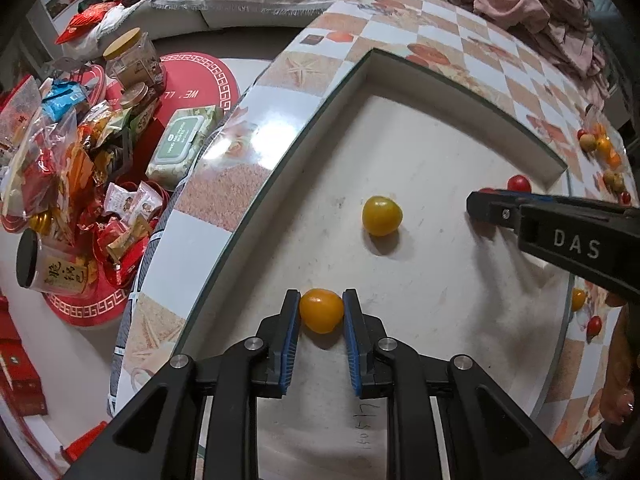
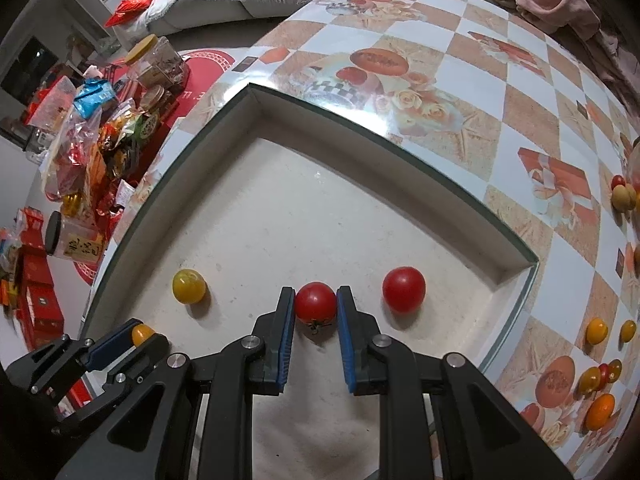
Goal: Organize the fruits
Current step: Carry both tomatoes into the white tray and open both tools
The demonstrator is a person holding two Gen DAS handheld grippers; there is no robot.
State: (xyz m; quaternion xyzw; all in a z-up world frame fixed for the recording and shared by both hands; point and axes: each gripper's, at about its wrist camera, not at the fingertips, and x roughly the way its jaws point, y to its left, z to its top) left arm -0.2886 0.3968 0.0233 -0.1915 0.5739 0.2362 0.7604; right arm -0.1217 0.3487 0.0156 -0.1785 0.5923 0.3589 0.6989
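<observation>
A shallow white tray (image 1: 374,58) (image 2: 256,94) lies on the checkered tablecloth. My left gripper (image 1: 321,312) is shut on a yellow tomato (image 1: 322,310), low over the tray floor; the same gripper (image 2: 140,336) shows at the lower left of the right wrist view. A second yellow tomato (image 1: 381,215) (image 2: 189,286) rests loose in the tray. My right gripper (image 2: 316,305) is shut on a red tomato (image 2: 315,302), and its arm (image 1: 560,236) crosses the left wrist view. Another red tomato (image 2: 403,289) (image 1: 519,183) sits in the tray beside it.
Several loose yellow, orange and red fruits (image 2: 600,376) (image 1: 602,146) lie on the tablecloth right of the tray. Pink cloth (image 1: 532,4) is heaped at the table's far right. A low red table (image 1: 188,80) at the left holds snack bags, jars and a wipes pack (image 1: 182,140).
</observation>
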